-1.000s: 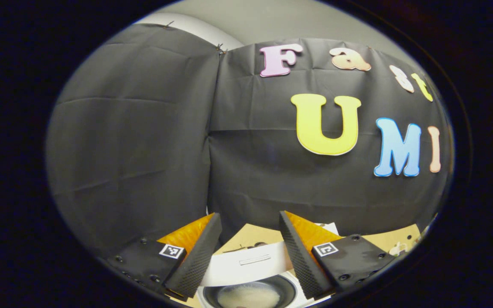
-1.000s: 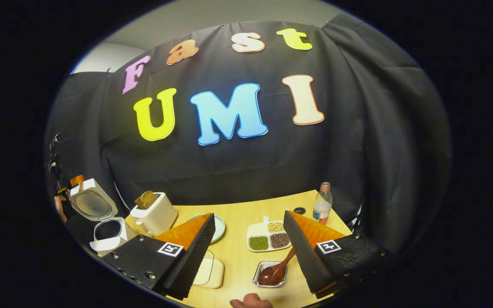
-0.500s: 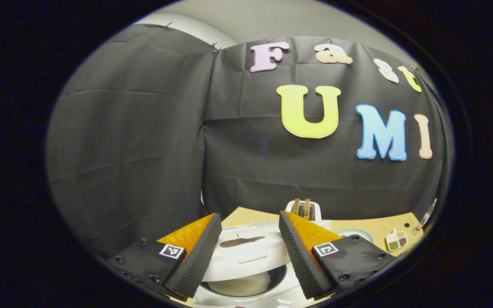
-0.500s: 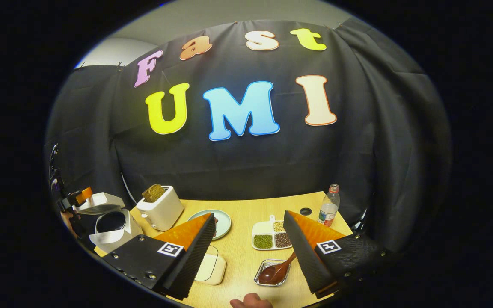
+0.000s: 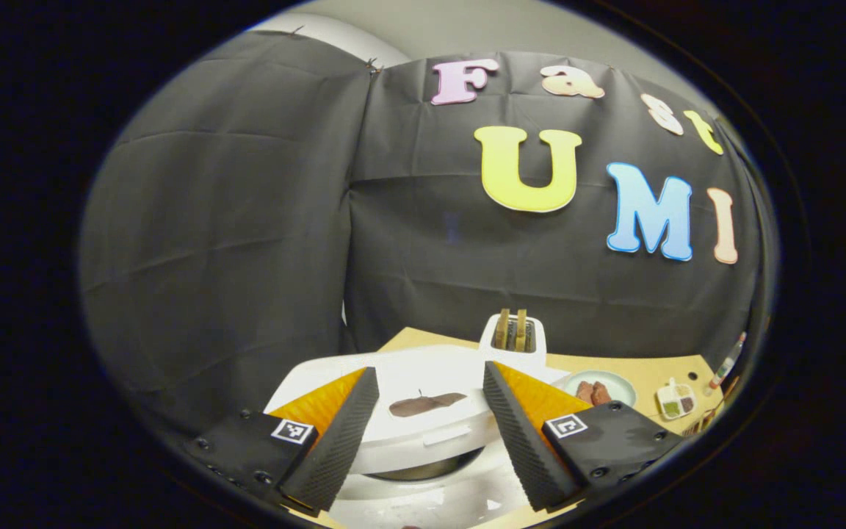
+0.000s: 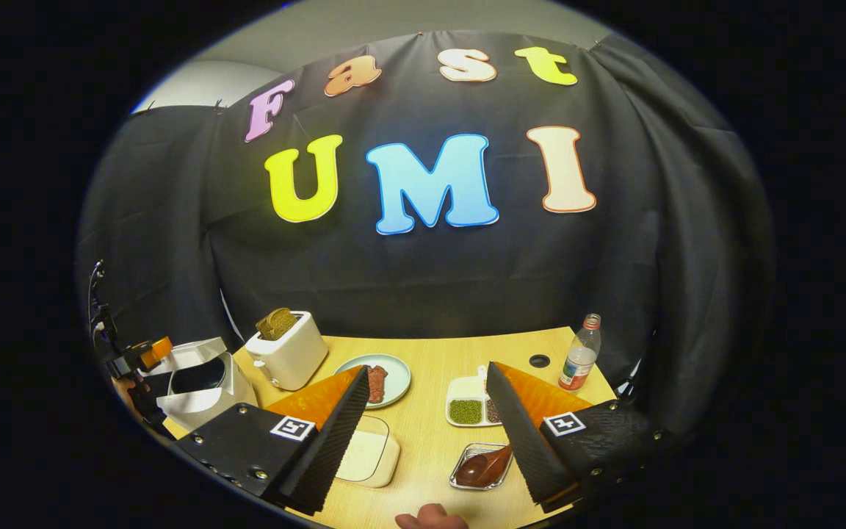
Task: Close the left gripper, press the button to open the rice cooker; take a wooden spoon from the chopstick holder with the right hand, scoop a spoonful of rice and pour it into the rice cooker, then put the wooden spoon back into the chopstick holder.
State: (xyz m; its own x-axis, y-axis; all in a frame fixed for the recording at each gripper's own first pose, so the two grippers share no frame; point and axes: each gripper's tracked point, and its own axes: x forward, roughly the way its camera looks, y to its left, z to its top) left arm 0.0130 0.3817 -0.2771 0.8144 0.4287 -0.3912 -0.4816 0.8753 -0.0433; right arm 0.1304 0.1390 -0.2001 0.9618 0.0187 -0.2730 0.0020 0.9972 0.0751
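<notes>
In the left gripper view the white rice cooker sits right below my left gripper, whose fingers stand open and apart. Its lid is lowered almost flat, leaving a narrow dark gap over the pot. The right gripper view shows the rice cooker at far left with the lid partly down and the left gripper beside it. My right gripper is open and holds nothing. The wooden spoon lies in a small metal tray just beyond its right finger.
On the wooden table stand a white toaster with bread, a plate with meat, a divided dish of beans, a lidded white box and a bottle. A hand shows at the bottom edge.
The rice cooker's lid has swung down from upright to nearly shut. The rice inside has gone out of sight in the left gripper view. The right gripper has shifted only slightly.
</notes>
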